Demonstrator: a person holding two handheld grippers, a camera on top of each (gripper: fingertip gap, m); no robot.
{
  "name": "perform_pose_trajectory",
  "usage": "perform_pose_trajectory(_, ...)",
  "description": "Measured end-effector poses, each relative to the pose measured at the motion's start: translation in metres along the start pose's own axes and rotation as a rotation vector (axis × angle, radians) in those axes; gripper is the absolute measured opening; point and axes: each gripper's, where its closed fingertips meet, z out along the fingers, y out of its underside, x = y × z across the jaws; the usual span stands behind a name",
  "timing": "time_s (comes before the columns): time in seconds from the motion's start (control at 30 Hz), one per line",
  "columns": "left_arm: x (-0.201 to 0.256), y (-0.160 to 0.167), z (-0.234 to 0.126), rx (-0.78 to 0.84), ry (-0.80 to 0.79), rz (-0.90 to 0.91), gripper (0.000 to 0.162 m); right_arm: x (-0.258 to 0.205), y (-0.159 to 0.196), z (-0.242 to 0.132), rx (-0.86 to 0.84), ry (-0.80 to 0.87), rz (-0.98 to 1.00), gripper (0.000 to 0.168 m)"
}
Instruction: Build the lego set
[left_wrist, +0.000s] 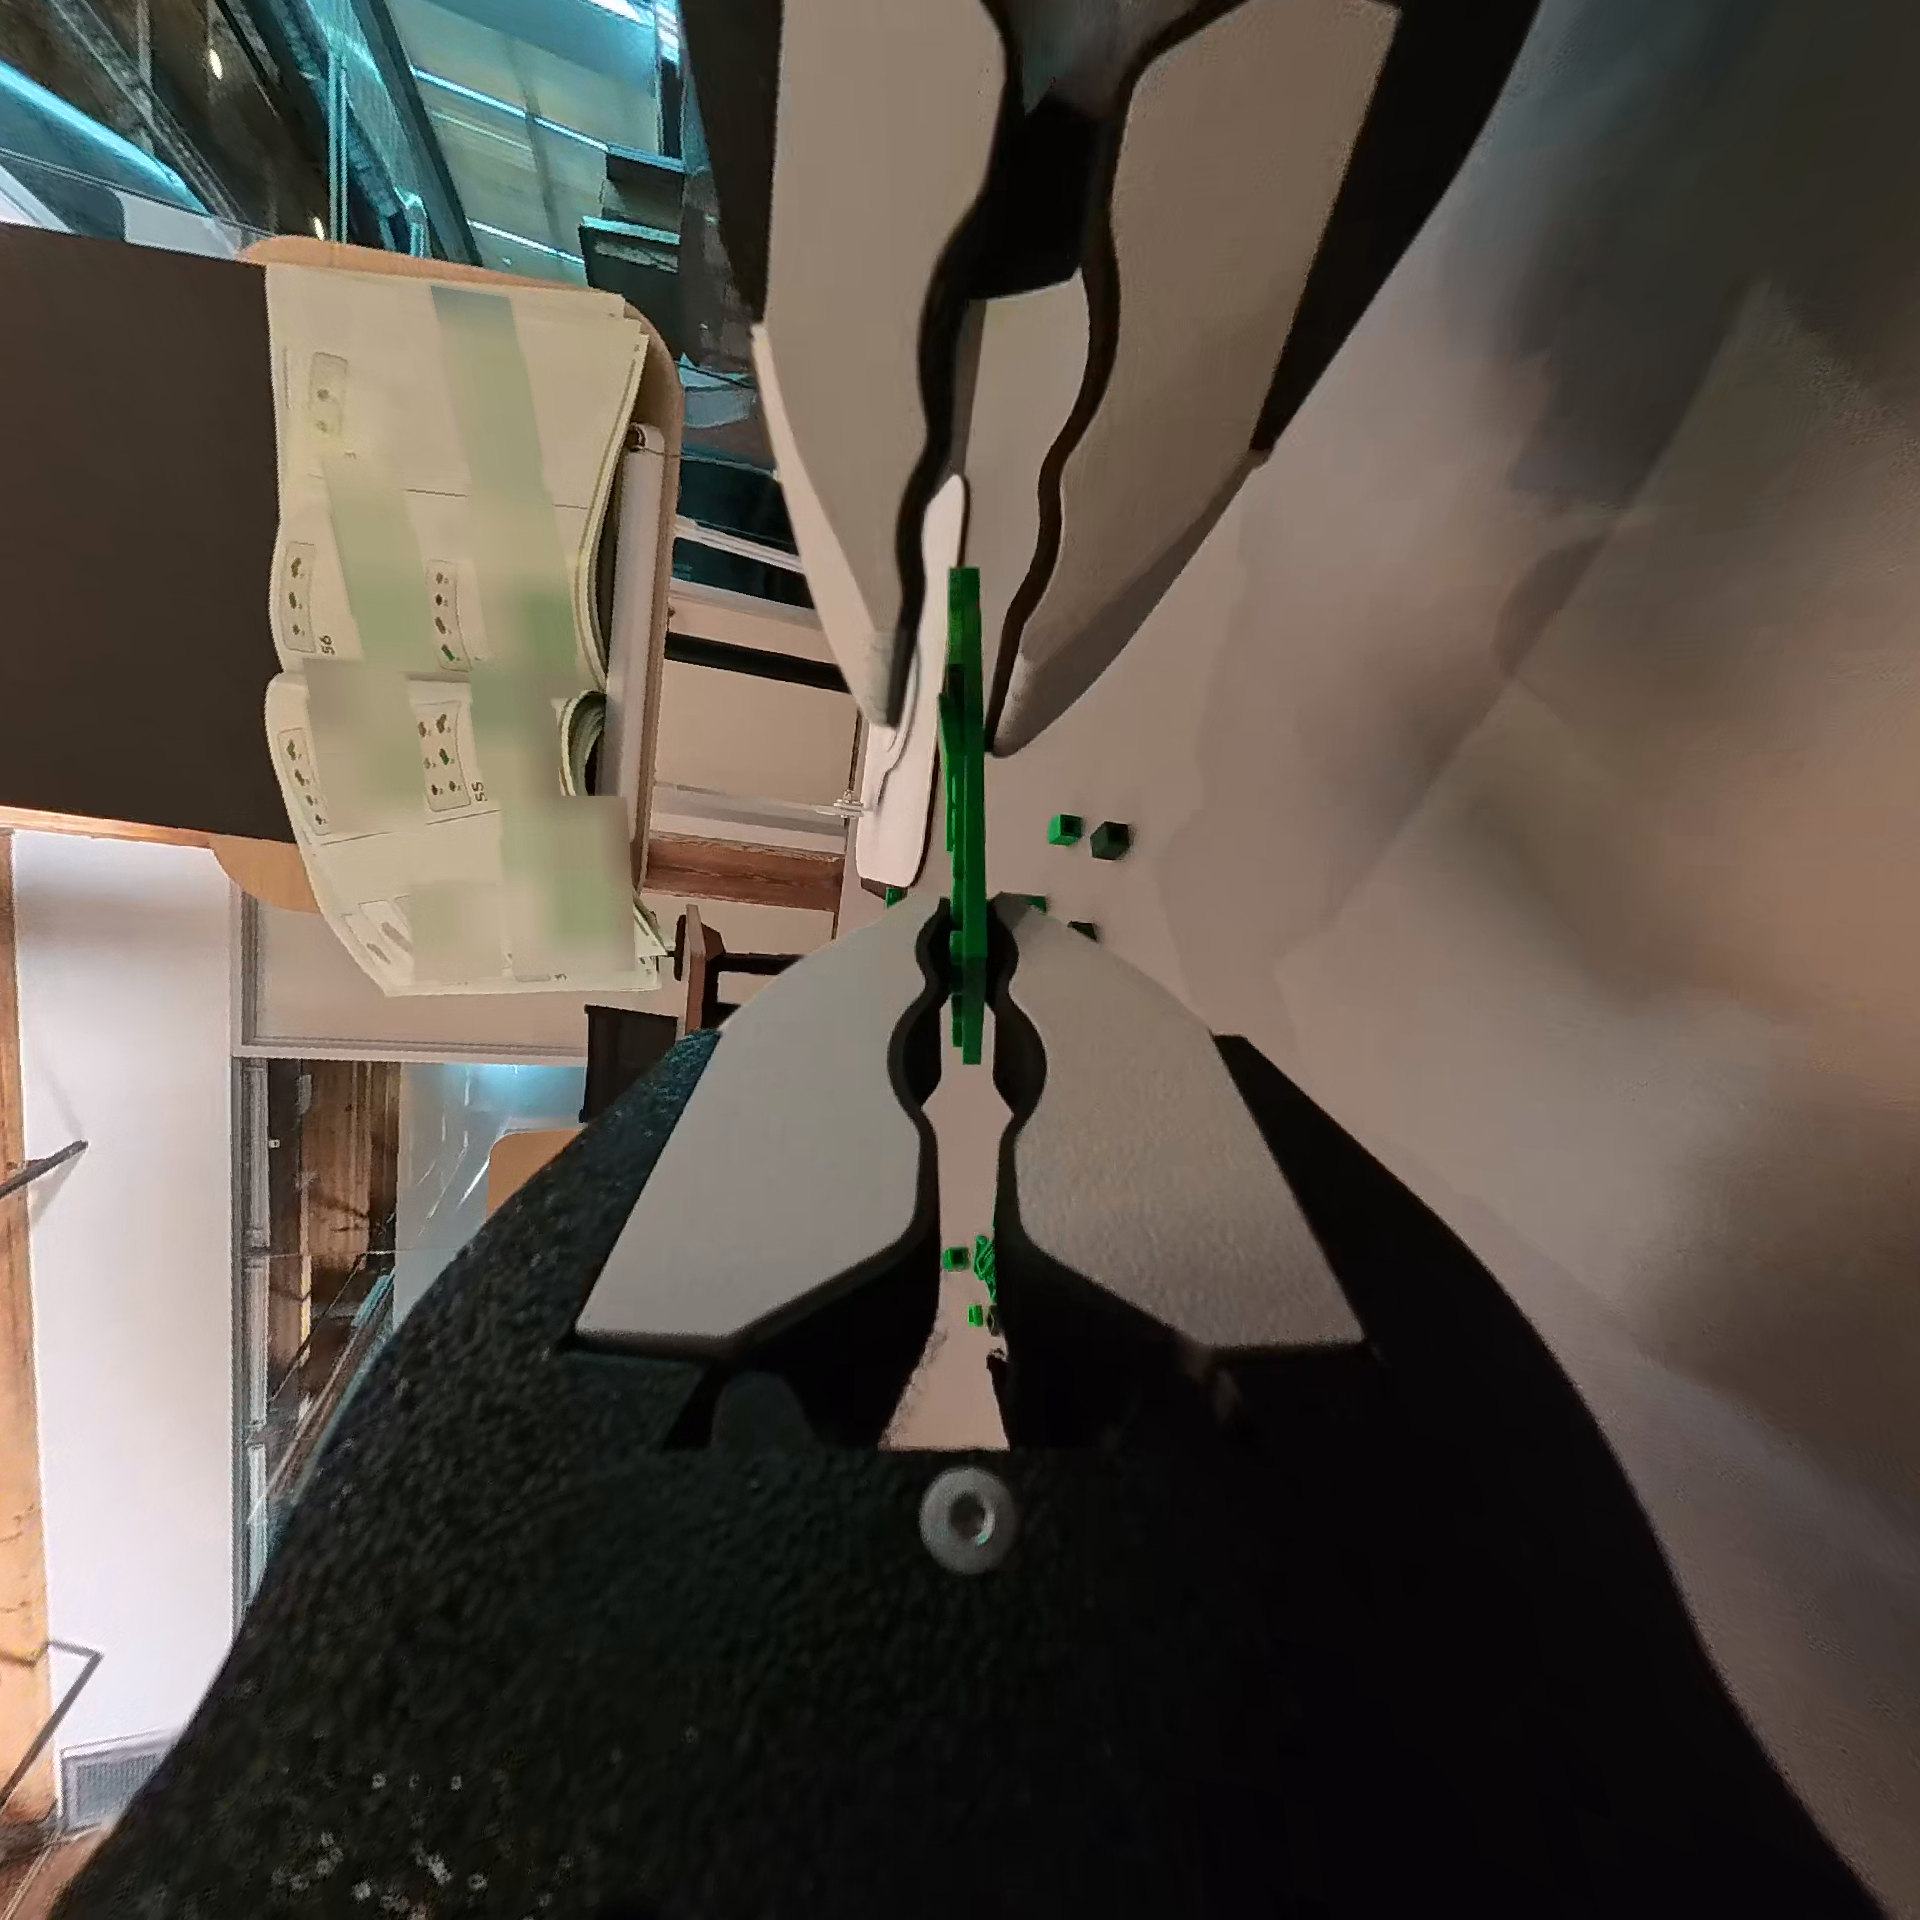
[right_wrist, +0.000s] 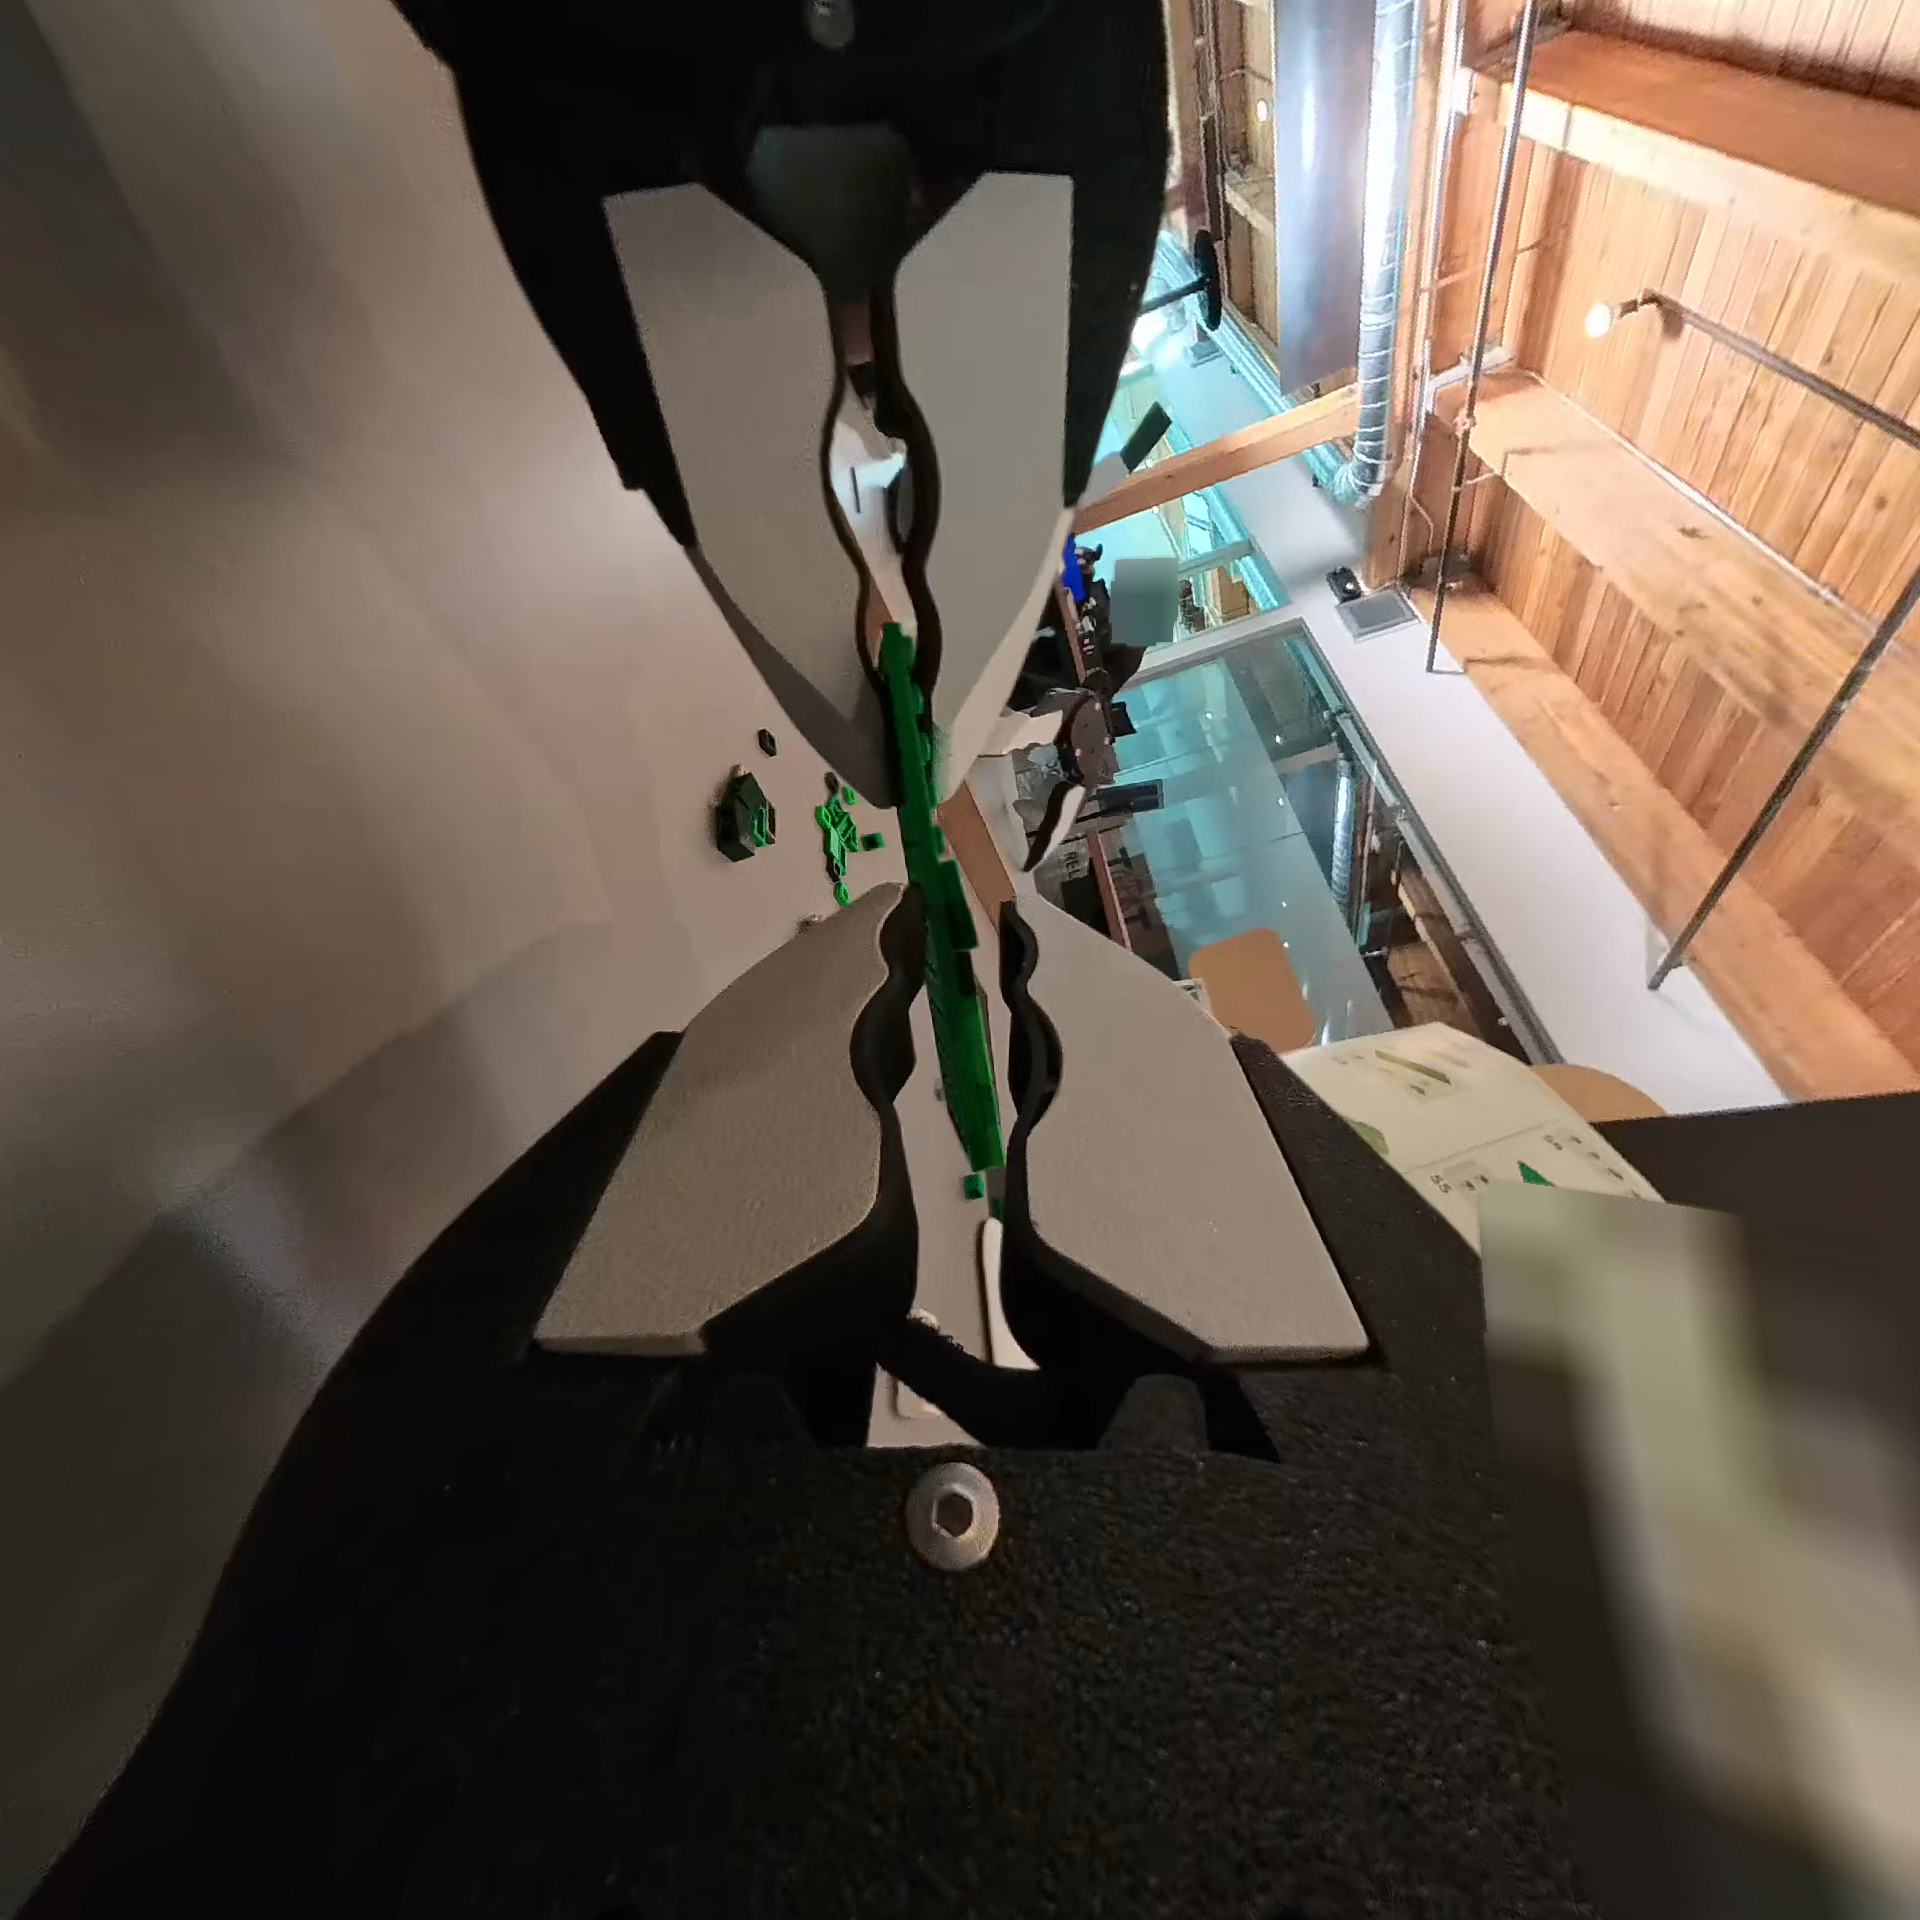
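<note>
Both Grippers on One Green Plate Assembly

Edge-on, a thin green lego assembly made of flat plates stacked together is held above the white counter, and both views are rolled sideways so the counter runs up one side of each picture. In the left wrist view, the left gripper has its jaws clenched on the near end of the assembly, the wavy inner edges pressing it from both sides. Opposite it, the right gripper comes in from the top of that picture, its grey fingers closed on the far end of the same piece.

From the right wrist view, the right gripper has the assembly lying against its left finger, while a sliver of gap shows on the other side; its jaws are nearly together around the plates. The left gripper meets it head-on from above, pinching the opposite end.

Loose green bricks lie scattered on the counter beside the grippers, and a darker green cluster sits near a bright green pile. An open instruction booklet stands propped at the counter's back edge, against a tan chair back.
</note>
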Motion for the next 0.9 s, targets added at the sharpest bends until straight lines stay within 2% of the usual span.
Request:
perform_pose_trajectory(0.3, -0.009, 0.000, 0.001, -0.016, -0.038, 0.021, 0.004, 0.004, 0.003, 0.002, -0.093, -0.025, 0.036, 0.006)
perform_pose_trajectory(0.43, -0.007, 0.001, 0.001, 0.005, -0.037, 0.017, 0.004, 0.005, 0.002, 0.002, -0.043, -0.031, 0.082, 0.008)
perform_pose_trajectory(0.47, -0.008, -0.001, 0.000, 0.018, -0.041, 0.006, 0.004, 0.007, 0.003, 0.001, -0.021, -0.004, 0.088, 0.014)
perform_pose_trajectory(0.5, -0.007, -0.001, 0.000, 0.020, -0.023, 0.001, 0.004, 0.007, 0.008, 0.002, -0.038, 0.009, 0.069, 0.032)
perform_pose_trajectory(0.53, -0.007, 0.000, 0.000, 0.025, -0.024, 0.005, 0.004, 0.006, 0.018, 0.003, -0.084, 0.006, 0.043, 0.042)
perform_pose_trajectory(0.57, -0.006, 0.000, 0.000, 0.029, -0.019, 0.004, 0.004, 0.004, 0.025, 0.005, -0.122, 0.005, 0.026, 0.042)
perform_pose_trajectory(0.6, -0.004, -0.001, -0.001, 0.043, -0.007, -0.007, 0.004, 0.003, 0.029, 0.006, -0.136, 0.005, 0.003, 0.037)
perform_pose_trajectory(0.63, -0.003, -0.003, -0.001, 0.059, 0.000, -0.024, 0.004, 0.002, 0.030, 0.006, -0.144, 0.012, -0.027, 0.019)
perform_pose_trajectory(0.67, -0.001, -0.005, -0.002, 0.073, 0.009, -0.044, 0.004, 0.002, 0.031, 0.006, -0.148, 0.015, -0.054, 0.011)
perform_pose_trajectory(0.77, -0.002, -0.006, 0.000, 0.087, 0.030, -0.162, 0.011, 0.004, 0.033, 0.006, -0.167, 0.039, -0.061, 0.007)
perform_pose_trajectory(0.9, -0.007, 0.003, -0.002, 0.065, 0.087, -0.432, 0.042, 0.021, 0.042, 0.002, -0.197, 0.142, -0.112, 0.006)
